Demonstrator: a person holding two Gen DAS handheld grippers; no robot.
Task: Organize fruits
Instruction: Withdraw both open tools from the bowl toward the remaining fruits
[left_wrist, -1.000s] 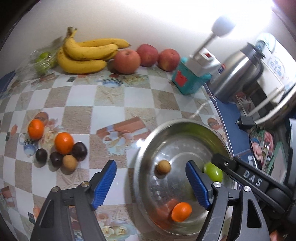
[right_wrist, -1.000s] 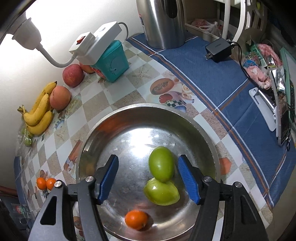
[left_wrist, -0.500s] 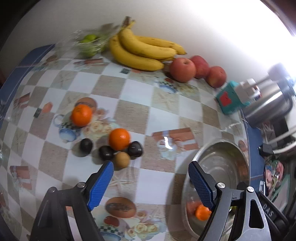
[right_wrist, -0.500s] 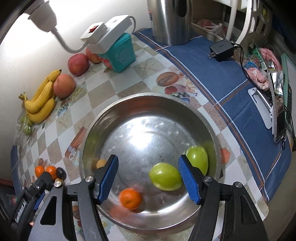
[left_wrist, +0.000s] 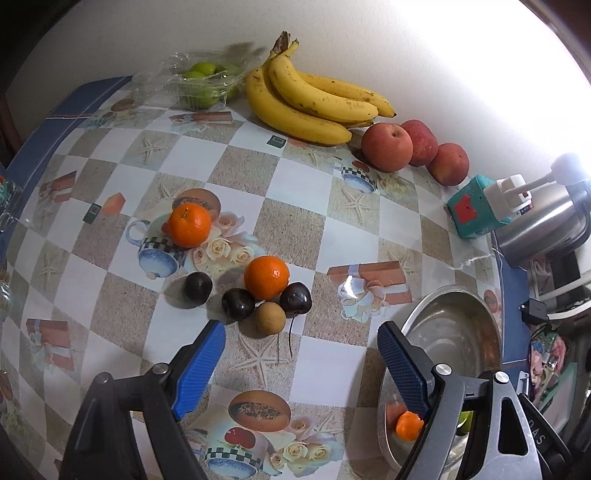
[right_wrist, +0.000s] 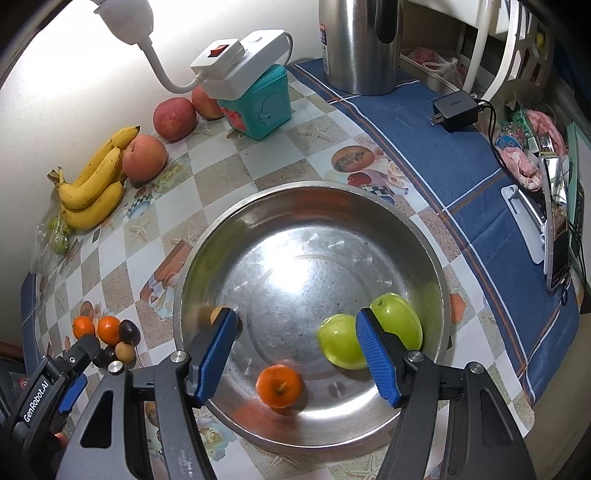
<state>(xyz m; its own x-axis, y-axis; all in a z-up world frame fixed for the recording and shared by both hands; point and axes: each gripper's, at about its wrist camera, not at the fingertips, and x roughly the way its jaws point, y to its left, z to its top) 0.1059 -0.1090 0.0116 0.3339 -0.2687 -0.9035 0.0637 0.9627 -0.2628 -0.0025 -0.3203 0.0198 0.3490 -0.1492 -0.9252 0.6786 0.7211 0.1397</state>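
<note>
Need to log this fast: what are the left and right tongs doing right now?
Left tongs: open, just been opening wider, nothing between them.
Right tongs: open, empty, above the steel bowl.

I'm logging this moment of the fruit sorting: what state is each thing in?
Left hand-held gripper: open, jaws just widened, nothing between them.
Right hand-held gripper: open, empty.
Bowl: upright, holding two green fruits, an orange and a small brown fruit.
Clear box: open, green fruits inside.

Steel bowl (right_wrist: 424, 236) holds orange (right_wrist: 279, 386); two green fruits (right_wrist: 340, 345).
</note>
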